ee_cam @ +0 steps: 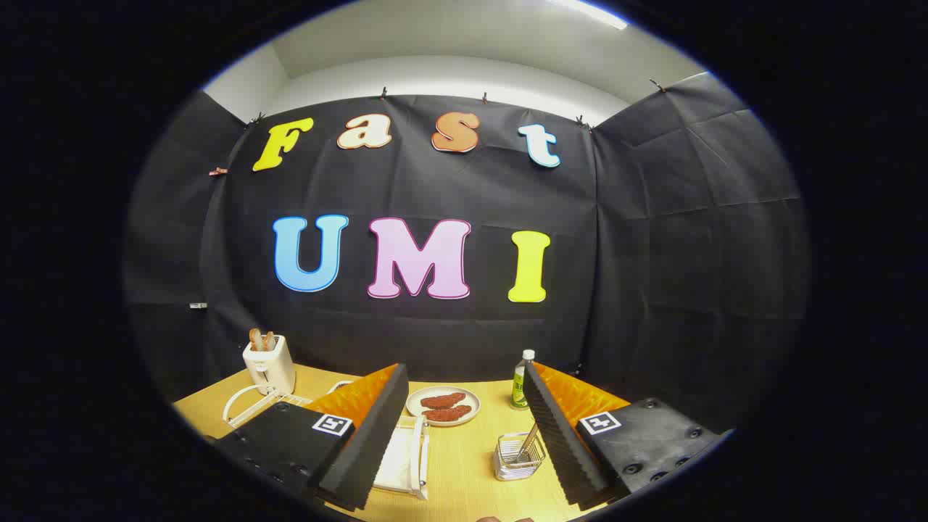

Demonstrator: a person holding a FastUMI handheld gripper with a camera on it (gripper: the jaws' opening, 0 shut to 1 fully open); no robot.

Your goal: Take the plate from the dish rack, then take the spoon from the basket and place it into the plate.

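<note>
My gripper (464, 371) is held open above a wooden table (464, 478), its fingers wide apart with nothing between them. Next to the left finger stands a white dish rack (418, 458) with a white plate (395, 457) in it, partly hidden by that finger. Close to the right finger sits a small wire basket (516, 462), and a metal spoon (528, 440) leans in it, handle up. Farther ahead, between the fingers, a round plate (443, 405) lies flat with two brown food pieces on it.
A green bottle with a white cap (520, 380) stands beyond the right fingertip, near the black cloth wall. Left of the fingers are a white toaster (269, 365) with slices in it and a white wire frame (250, 404).
</note>
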